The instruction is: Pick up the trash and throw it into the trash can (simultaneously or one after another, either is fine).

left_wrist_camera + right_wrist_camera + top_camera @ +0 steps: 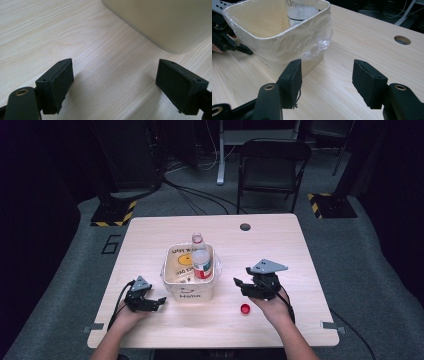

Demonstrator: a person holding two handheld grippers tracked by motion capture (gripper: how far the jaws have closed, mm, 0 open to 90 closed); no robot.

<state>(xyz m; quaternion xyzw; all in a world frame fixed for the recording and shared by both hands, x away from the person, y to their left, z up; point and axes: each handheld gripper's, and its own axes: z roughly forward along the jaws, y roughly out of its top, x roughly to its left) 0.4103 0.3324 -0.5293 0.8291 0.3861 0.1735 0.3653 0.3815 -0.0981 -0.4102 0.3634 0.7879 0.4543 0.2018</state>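
Observation:
A cream bin (169,275) lined with a clear plastic bag stands in the middle of the wooden table. A clear plastic bottle (201,260) with a red label stands inside it without a cap. A red bottle cap (245,308) lies on the table just in front of my right gripper (242,276). That gripper hovers to the right of the bin, open, with bare table between its jaws (327,77). My left gripper (157,302) rests low at the bin's left front corner, open and holding nothing (115,80). The bin wall (162,22) is just beyond it.
A round cable hole (245,226) sits near the table's far edge. A black folding chair (272,167) stands behind the table, with cables on the floor. In the right gripper view, the left gripper (227,41) shows beyond the bin (274,37).

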